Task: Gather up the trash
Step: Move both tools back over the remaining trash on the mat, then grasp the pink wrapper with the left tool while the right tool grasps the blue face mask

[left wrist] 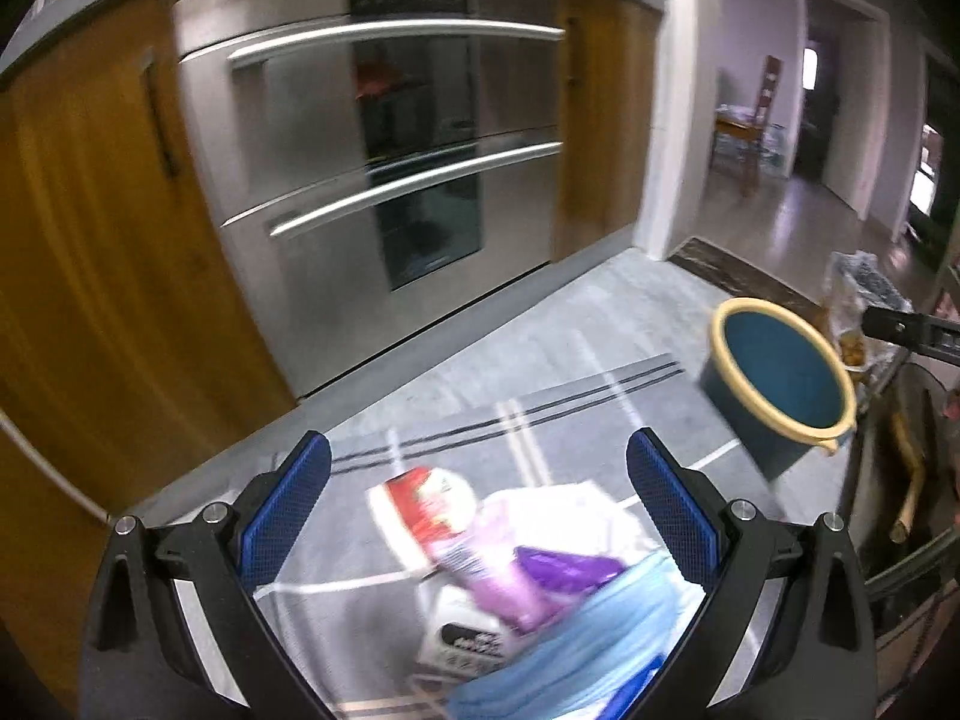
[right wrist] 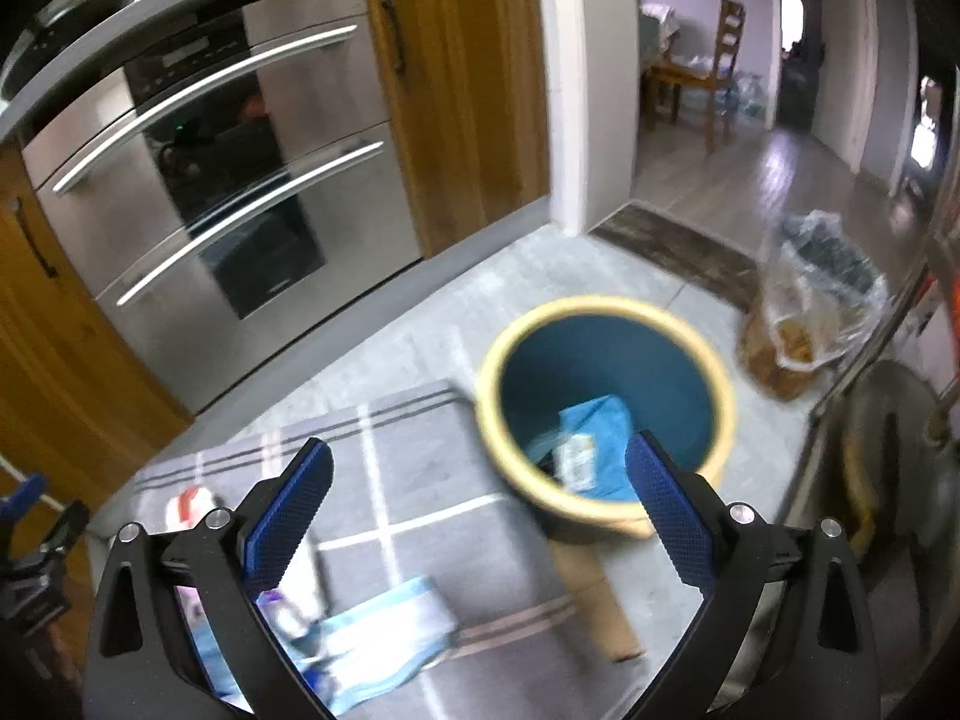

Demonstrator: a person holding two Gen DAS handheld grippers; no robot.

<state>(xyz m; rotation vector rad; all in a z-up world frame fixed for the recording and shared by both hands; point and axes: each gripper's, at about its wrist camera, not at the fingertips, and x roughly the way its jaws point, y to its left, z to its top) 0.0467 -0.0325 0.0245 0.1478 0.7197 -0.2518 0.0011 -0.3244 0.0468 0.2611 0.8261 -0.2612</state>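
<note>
A pile of trash lies on a grey striped rug: a red and white packet, a purple wrapper, a small white box and a light blue bag. My left gripper is open above this pile. A blue bin with a yellow rim stands on the floor, with a blue wrapper inside. My right gripper is open and empty just in front of the bin. A cardboard tube lies below the bin. The bin also shows in the left wrist view.
A steel double oven and wooden cabinet doors stand behind the rug. A clear plastic bag with food sits right of the bin. A metal rack stands at the right. A doorway with a chair opens at the back.
</note>
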